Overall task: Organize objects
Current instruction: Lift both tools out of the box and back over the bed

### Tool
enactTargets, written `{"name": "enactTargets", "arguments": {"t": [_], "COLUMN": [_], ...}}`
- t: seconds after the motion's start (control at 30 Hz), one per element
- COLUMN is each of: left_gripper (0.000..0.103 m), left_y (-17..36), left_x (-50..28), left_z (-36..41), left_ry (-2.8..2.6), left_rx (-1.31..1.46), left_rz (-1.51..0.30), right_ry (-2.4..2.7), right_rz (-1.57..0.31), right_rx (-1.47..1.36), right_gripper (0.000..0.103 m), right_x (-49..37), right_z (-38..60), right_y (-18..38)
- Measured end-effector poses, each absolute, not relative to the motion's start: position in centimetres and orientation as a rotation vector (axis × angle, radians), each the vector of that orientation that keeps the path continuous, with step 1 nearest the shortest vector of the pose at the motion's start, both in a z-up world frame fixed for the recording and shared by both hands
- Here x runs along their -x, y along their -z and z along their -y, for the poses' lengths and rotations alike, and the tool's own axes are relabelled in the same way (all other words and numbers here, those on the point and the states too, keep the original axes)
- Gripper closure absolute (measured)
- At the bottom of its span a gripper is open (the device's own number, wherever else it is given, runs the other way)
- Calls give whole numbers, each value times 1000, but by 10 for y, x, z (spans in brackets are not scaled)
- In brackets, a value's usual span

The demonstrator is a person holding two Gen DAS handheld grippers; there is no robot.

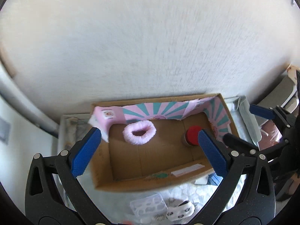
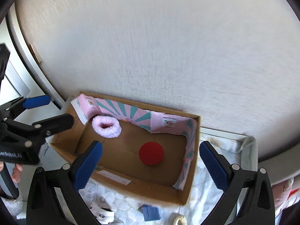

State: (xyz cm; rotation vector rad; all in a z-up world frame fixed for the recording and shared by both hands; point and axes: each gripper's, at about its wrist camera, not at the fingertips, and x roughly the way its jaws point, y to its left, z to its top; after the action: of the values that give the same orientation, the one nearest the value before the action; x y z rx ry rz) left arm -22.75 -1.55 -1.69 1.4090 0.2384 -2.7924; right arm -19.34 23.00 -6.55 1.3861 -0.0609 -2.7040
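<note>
An open cardboard box (image 1: 105,184) with pink and teal paper along its far walls stands against the wall. Inside lie a fluffy pink scrunchie (image 1: 139,132) and a red-lidded jar (image 1: 193,135). My left gripper (image 1: 148,146) is open and empty above the box. In the right wrist view the box (image 2: 142,188), the scrunchie (image 2: 106,127) and the jar (image 2: 151,153) show too. My right gripper (image 2: 151,158) is open and empty above the box. The left gripper (image 2: 54,110) shows at the left edge, the right gripper (image 1: 245,126) at the left view's right edge.
In front of the box, on a white floral cloth (image 2: 121,200), lie a panda-print sock (image 1: 180,211), a clear plastic tray (image 1: 148,205), a small blue block (image 2: 151,212) and a cream rope piece (image 2: 180,221). A white textured wall (image 1: 150,46) stands behind.
</note>
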Motion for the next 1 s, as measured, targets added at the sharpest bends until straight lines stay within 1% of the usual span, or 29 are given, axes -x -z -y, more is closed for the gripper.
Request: {"name": "enactTargets", "arguments": {"t": [0.13,0.3,0.5,0.73,0.87,1.0], "left_gripper": [0,0,0,0,0,0], "left_y": [-4,-16,-12,-11,-13,-13], "left_x": [189,146,115,95,87,80], "left_z": [21,29,36,42,42,40], "left_ry": [2787,2824,2844,2848,2846,2823], "left_rx": [-1213,-1115,-1133,-1128,-1111,-1101], "left_rz": [-210,-231,-253,-237,-248,-257], "right_ry": [2832,2956,3023,3068,3072,3065], "right_rz": [153,220,334,394,381,342], "right_rx": [-1252,-1194,-1179,-1172,-1175,-1107], "right_gripper": [0,0,0,0,0,0], "right_x": [150,113,81,60,54,47], "right_z": [-234,-227,-224,-222,-222,-220], "right_y": [39,31,20,8,3,-3]}}
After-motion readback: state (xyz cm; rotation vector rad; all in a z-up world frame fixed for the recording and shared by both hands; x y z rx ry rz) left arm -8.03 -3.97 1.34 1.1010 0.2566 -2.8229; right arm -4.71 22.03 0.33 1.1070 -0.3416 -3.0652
